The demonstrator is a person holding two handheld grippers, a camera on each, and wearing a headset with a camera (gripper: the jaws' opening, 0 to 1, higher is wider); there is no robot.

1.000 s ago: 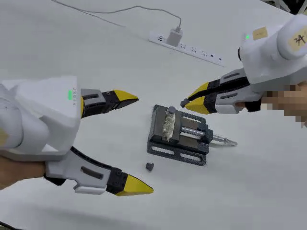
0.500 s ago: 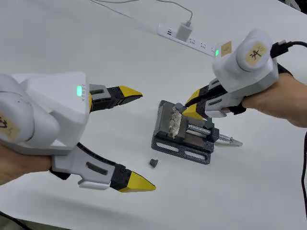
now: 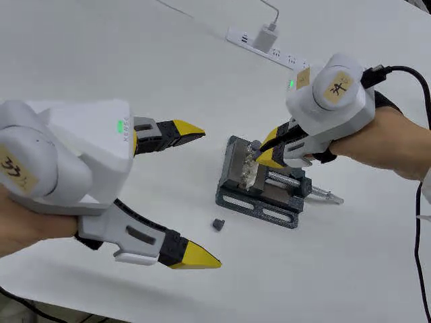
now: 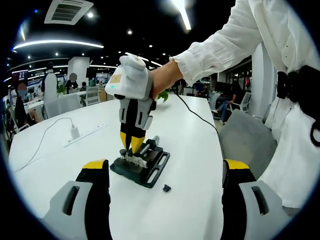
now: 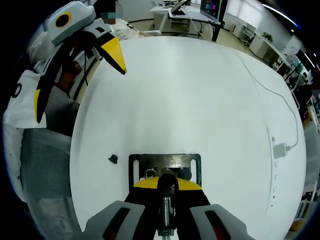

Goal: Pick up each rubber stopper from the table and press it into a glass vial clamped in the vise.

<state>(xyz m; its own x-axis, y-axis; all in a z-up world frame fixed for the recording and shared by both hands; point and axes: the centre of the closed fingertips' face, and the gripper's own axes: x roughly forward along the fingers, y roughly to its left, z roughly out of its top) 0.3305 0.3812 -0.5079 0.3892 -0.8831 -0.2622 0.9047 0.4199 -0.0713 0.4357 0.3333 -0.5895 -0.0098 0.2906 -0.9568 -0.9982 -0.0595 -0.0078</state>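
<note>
Head view, surface: a white table [image 3: 101, 60] is carrying everything; a strip [image 3: 266, 46] is lying near its far edge with a charger [image 3: 268, 37] plugged in and a cable [image 3: 271, 9] running off the top.
Room: the left gripper view is showing an open office beyond the table, with lights [image 4: 60, 44] glowing on a dark ceiling and desks [image 4: 60, 102] standing behind.
Vise: the vise [image 3: 261, 195] is sitting flat on the table between the two grippers, its screw sticking out on the right gripper's side.
Vial: a glass vial [image 3: 246, 173] is standing clamped between the vise plates; glare is blurring the glass, so I cannot tell whether one vial or more is sitting there.
Right gripper: the right gripper [image 3: 260, 153] is pointing down over the vise with its yellow tips at the vial's mouth; the jaws are nearly together and pinching a small dark piece, probably a stopper [image 5: 167, 180].
Loose stopper: the loose stopper [image 3: 217, 225] is lying on the table just beside the vise's near edge, apart from both grippers.
Left gripper: the left gripper [image 3: 209, 196] is hovering left of the vise with its jaws spread wide and gripping nothing.
</note>
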